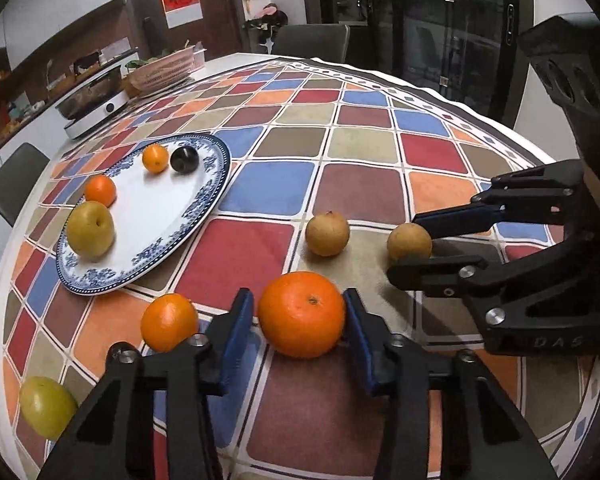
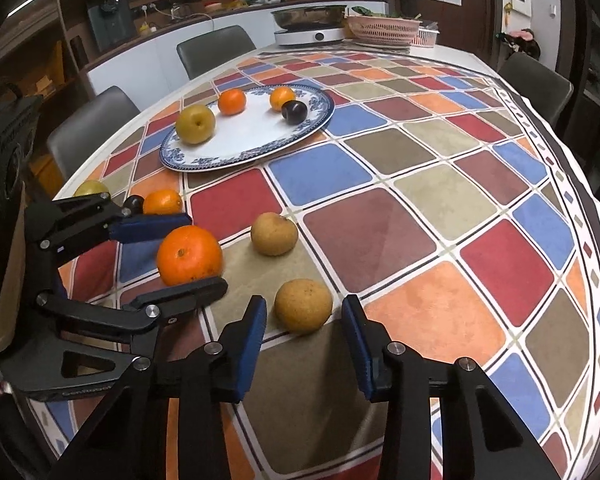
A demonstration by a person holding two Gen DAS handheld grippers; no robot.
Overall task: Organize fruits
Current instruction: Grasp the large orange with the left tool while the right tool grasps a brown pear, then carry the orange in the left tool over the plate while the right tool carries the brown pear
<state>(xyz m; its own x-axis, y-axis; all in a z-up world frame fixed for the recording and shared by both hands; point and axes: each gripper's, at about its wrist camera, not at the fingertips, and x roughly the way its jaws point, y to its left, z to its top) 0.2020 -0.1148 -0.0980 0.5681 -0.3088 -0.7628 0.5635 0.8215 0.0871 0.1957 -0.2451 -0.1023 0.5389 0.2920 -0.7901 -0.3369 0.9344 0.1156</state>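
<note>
In the left wrist view my left gripper [image 1: 296,296] is shut on a large orange [image 1: 302,314] resting on the checked tablecloth, a blue pad against each side. My right gripper [image 2: 305,301] is open around a brown pear [image 2: 303,306], with a thin gap on either side. A second brown pear [image 2: 274,234] lies just beyond. The blue-rimmed plate [image 1: 148,208] at far left holds a yellow pear [image 1: 90,228], two small oranges and a dark plum [image 1: 184,159]. A small orange [image 1: 168,322] and a yellow-green fruit [image 1: 46,406] lie loose near my left gripper.
At the table's far end stand an induction cooker with a pot [image 2: 310,26] and a pink basket [image 2: 384,28]. Grey chairs [image 2: 216,50] line the far side. A dark plum [image 2: 134,202] sits by the small orange. The table edge curves close on the right.
</note>
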